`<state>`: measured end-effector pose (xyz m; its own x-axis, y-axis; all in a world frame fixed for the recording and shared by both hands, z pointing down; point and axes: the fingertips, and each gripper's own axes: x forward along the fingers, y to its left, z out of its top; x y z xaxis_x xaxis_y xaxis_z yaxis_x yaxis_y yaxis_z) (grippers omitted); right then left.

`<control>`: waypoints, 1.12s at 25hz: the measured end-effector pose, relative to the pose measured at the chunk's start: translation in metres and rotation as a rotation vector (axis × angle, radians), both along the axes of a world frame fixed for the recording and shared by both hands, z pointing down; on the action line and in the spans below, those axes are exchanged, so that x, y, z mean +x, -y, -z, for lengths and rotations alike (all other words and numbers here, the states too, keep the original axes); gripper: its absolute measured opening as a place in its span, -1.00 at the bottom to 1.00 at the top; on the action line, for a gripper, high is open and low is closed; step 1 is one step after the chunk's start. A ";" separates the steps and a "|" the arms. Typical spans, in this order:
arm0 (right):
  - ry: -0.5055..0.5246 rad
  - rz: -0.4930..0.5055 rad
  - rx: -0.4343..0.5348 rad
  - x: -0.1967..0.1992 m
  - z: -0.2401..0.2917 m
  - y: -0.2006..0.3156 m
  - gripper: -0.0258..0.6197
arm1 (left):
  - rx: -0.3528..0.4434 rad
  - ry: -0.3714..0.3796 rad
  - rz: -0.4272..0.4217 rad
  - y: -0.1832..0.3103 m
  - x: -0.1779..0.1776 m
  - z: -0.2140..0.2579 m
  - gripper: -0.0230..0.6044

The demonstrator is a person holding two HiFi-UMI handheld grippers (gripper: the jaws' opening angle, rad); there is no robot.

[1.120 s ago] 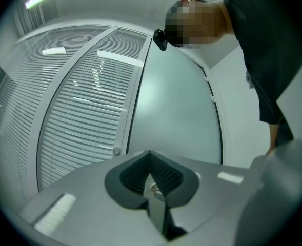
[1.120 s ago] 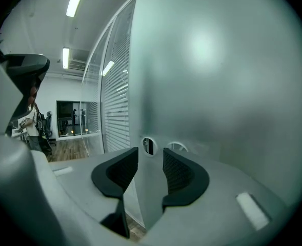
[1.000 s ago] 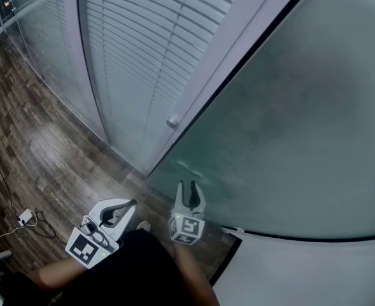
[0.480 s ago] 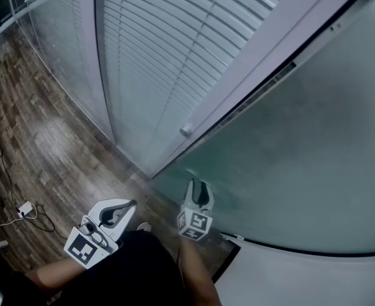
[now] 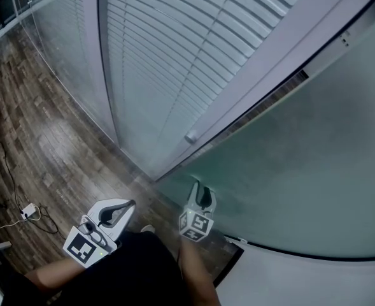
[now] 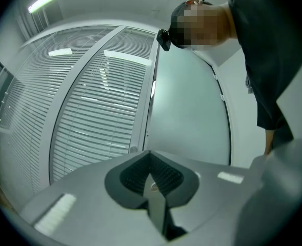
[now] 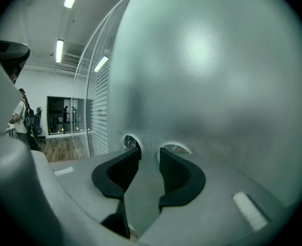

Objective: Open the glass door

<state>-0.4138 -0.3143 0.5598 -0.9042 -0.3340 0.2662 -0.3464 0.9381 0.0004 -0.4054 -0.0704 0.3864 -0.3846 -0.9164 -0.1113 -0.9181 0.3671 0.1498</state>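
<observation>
The frosted glass door (image 5: 289, 164) fills the right of the head view and stands ajar from its grey frame (image 5: 263, 69), with a dark gap along its edge. My right gripper (image 5: 200, 193) points at the lower part of the pane close to that edge. In the right gripper view the door (image 7: 207, 60) fills the picture; the right gripper (image 7: 149, 155) has its tips right at the glass, its jaws closing with nothing between them. My left gripper (image 5: 127, 208) hangs low at the left, away from the door. The left gripper (image 6: 151, 176) is shut on nothing.
Slatted blinds (image 5: 162, 56) behind glass panels stand left of the frame, which carries a small round knob (image 5: 191, 137). A cable with a white adapter (image 5: 27, 211) lies on the wooden floor. A white wall panel (image 5: 314, 279) borders the door at bottom right.
The gap between the door and its frame has widened as the door swung away. My right gripper has shifted slightly right along with the glass. The left gripper has stayed put.
</observation>
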 end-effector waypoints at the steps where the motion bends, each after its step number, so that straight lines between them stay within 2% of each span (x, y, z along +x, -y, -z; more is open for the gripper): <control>1: 0.002 0.000 -0.008 -0.001 -0.001 -0.001 -0.53 | 0.000 -0.003 -0.003 0.001 0.000 -0.001 -0.93; 7: 0.002 -0.015 -0.020 -0.003 -0.006 0.001 -0.54 | -0.008 0.007 -0.027 0.007 0.004 -0.006 -0.93; 28: 0.000 -0.039 -0.021 0.010 0.005 -0.005 -0.59 | 0.022 -0.044 0.013 -0.036 0.012 -0.007 -0.93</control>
